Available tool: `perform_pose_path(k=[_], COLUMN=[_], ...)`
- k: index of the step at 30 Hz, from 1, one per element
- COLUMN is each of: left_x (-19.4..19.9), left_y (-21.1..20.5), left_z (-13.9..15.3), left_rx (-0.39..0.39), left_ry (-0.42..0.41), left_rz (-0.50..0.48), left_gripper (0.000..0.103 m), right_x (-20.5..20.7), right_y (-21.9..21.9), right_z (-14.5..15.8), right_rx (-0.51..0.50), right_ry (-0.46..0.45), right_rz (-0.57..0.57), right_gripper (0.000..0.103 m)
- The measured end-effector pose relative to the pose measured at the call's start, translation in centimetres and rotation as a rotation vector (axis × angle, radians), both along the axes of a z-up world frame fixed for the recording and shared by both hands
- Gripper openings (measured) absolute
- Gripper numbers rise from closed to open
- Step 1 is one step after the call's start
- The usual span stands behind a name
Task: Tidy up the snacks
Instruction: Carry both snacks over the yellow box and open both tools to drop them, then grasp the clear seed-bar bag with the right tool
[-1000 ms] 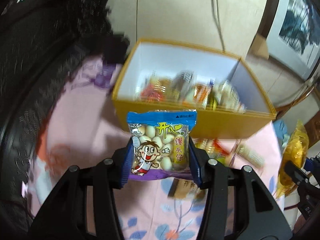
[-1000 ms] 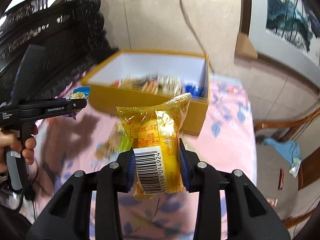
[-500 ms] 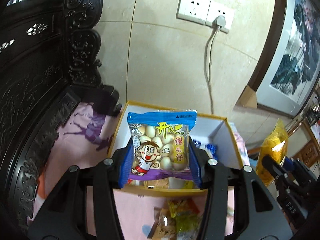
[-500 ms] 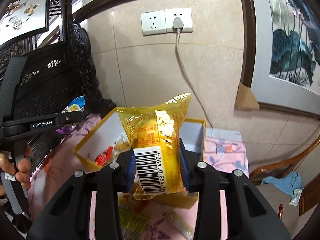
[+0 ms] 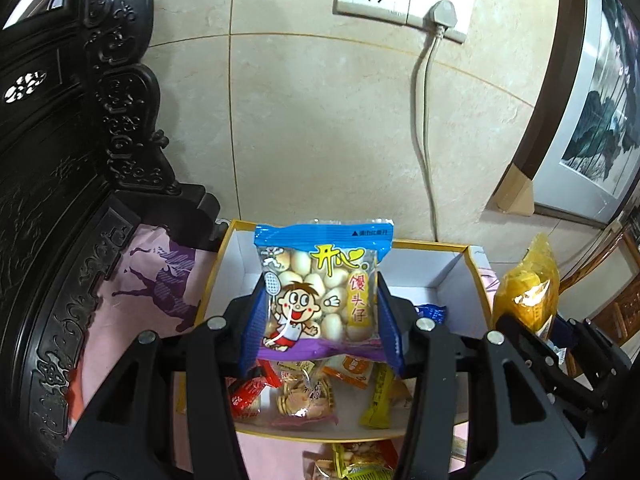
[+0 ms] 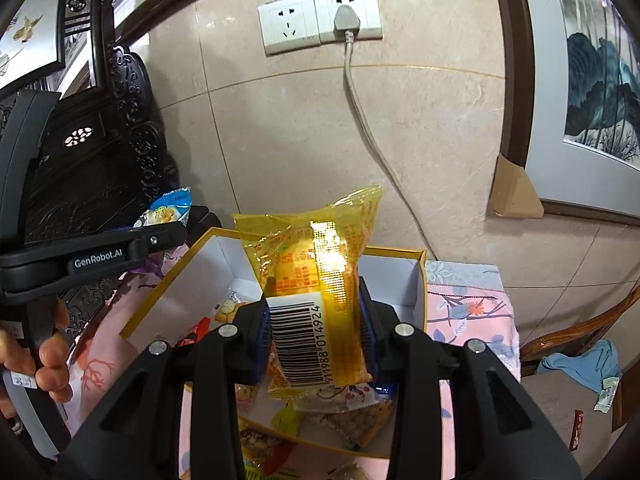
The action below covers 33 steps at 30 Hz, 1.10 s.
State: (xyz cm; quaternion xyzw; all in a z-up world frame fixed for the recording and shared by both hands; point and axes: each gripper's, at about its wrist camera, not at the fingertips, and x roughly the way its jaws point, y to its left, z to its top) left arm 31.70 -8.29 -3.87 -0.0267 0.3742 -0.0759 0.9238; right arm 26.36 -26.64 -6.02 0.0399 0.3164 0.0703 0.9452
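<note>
My left gripper (image 5: 320, 320) is shut on a blue and purple bun snack packet (image 5: 320, 284) with a cartoon child, held upright above the yellow-rimmed white box (image 5: 474, 272). My right gripper (image 6: 316, 332) is shut on a yellow cake packet (image 6: 316, 264) with a barcode label, also over the box (image 6: 160, 300). Several snack packets (image 5: 304, 396) lie in the box's near end. In the left wrist view the yellow packet (image 5: 528, 288) and right gripper show at the right. In the right wrist view the left gripper (image 6: 160, 236) with the bun packet (image 6: 170, 208) shows at the left, held by a hand (image 6: 48, 356).
The box stands on a pink floral cloth (image 6: 468, 312) against a tiled wall with a socket and cable (image 5: 424, 120). Dark carved furniture (image 5: 72, 160) rises at the left. More packets (image 5: 352, 460) lie on the cloth before the box. A wooden chair (image 6: 580, 332) stands at the right.
Both grippers have risen and moved toward the wall with their packets still held. The box has slid from the middle of each view to below the fingers, and the wall socket has come into view.
</note>
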Motion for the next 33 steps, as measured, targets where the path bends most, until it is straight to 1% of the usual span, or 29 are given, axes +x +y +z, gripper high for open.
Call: perform_pose_path(k=[2,3,4,5,6,9,11,15,17,20,23,24,27,30,33], left_x=[0.3,0.4,0.4,0.4,0.3,-0.5,-1.1,-2.4,-3.3,-5.2,-7.8,-8.8,-11.7,-14.2,-16.6], left_y=[-0.2,-0.3,-0.3,-0.3,-0.2,-0.1,-0.1,0.3,0.7,1.7,2.8,3.2,4.1,4.6,4.8], left_z=[-0.2,-0.4,-0.5,-0.5,-0.5,-0.3,-0.3,-0.9,-1.3,-2.0,-3.6,-4.4,-6.7,-8.6,-9.9], left_rx=[0.012,0.017,0.021,0.020,0.026,0.045,0.049,0.067,0.079,0.077,0.050,0.038,0.018,0.034,0.037], left_ry=[0.018,0.027,0.034,0.037,0.034,0.009,0.011,0.033,0.042,0.042,0.053,0.066,0.117,0.175,0.226], left_rz=[0.000,-0.001,0.004,0.010,0.025,0.043,0.034,0.028,0.032,0.033,0.036,0.033,0.017,-0.005,-0.020], left_gripper=[0.050,0.052,0.056,0.070,0.081,0.090,0.093,0.098,0.098,0.098,0.098,0.098,0.098,0.098,0.098], right_x=[0.4,0.6,0.6,0.4,0.2,-0.6,-1.2,-3.0,-4.4,-6.6,-9.2,-10.1,-12.7,-14.5,-14.7], right_y=[0.0,-0.1,-0.1,-0.2,-0.2,-0.5,-0.9,-1.9,-2.6,-3.9,-5.6,-6.2,-7.2,-7.1,-6.3], right_z=[-0.3,-0.4,-0.4,-0.3,-0.1,0.3,0.3,-0.2,-0.7,-1.9,-4.5,-5.9,-8.7,-11.0,-12.7], right_rx=[0.001,0.000,-0.001,-0.004,-0.007,-0.007,-0.002,0.009,0.000,-0.016,-0.020,-0.016,-0.003,-0.001,-0.032], right_ry=[0.006,0.016,0.014,0.000,-0.013,-0.022,-0.013,0.013,0.026,0.054,0.124,0.172,0.257,0.305,0.327], right_rz=[0.000,-0.001,-0.005,-0.013,-0.015,-0.011,-0.014,-0.024,-0.029,-0.046,-0.060,-0.060,-0.064,-0.038,0.017], right_gripper=[0.042,0.049,0.061,0.065,0.065,0.065,0.065,0.065,0.065,0.065,0.065,0.065,0.065,0.065,0.065])
